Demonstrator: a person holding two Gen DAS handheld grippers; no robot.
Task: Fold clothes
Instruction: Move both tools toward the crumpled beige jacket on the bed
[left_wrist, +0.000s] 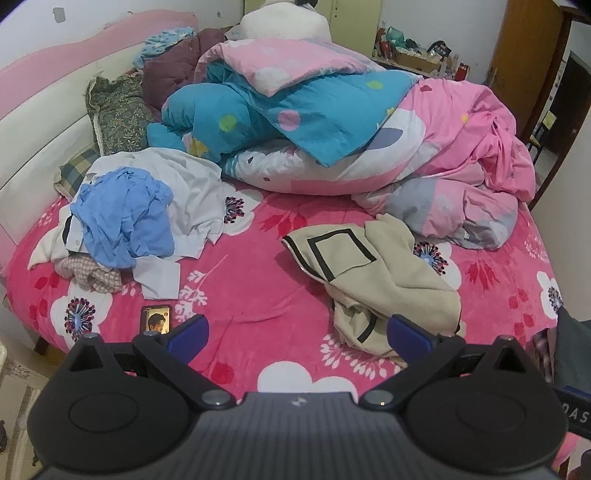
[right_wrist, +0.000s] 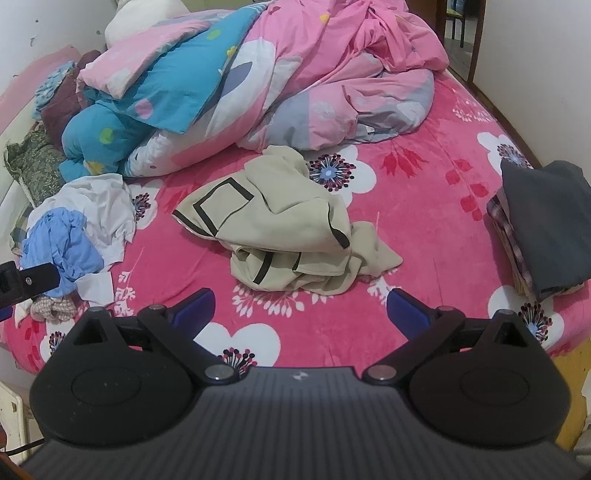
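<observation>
We hold the left gripper (left_wrist: 297, 334) and the right gripper (right_wrist: 301, 308) above the pink flowered bed cover (right_wrist: 413, 206), jaws of both spread wide and empty. The crumpled beige garment with black trim (right_wrist: 280, 229) lies unfolded mid-bed, just ahead of both. A loose heap of white and light-blue clothes (left_wrist: 133, 218) waits to the left. The neat dark grey and plaid stack (right_wrist: 543, 229) at the right edge looks already folded, so we judge some done, most left. No writing reads clearly
</observation>
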